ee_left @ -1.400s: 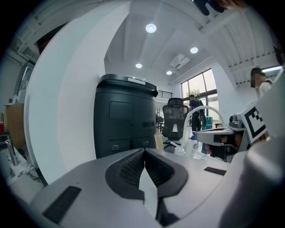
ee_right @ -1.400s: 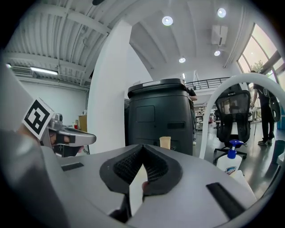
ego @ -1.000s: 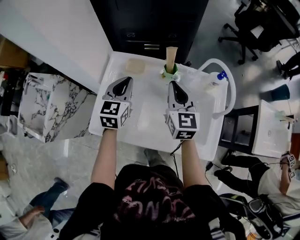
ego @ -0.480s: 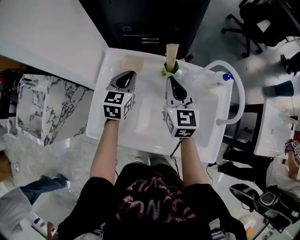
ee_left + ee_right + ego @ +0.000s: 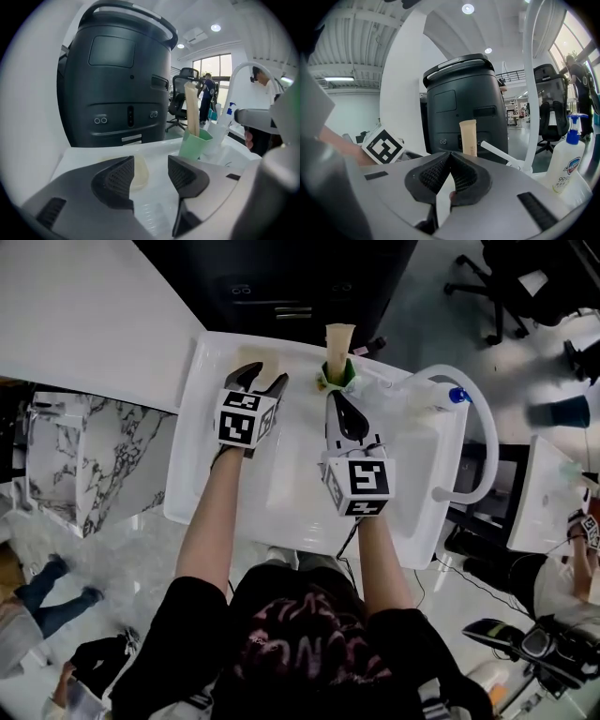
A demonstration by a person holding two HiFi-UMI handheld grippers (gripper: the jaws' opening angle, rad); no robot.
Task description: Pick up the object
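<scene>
Left gripper open over the object; right gripper closed and empty.

The left gripper [image 5: 262, 381] [image 5: 150, 172] has just been opening its jaws. They now stand wide apart, and the pale rounded object [image 5: 139, 169] lies flat between them, close to the left pad and not clamped. It rests at the far left of the white tray [image 5: 291, 498]. The right gripper [image 5: 336, 401] [image 5: 450, 174] has its jaws pressed together on nothing, just short of the green cup [image 5: 342, 381] holding a beige tube [image 5: 338, 338].

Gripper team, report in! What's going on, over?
Left gripper jaws just opened, empty. Right gripper shut, empty. Pale bar just ahead of left jaws. Green cup stands aside, not blocking.
</scene>
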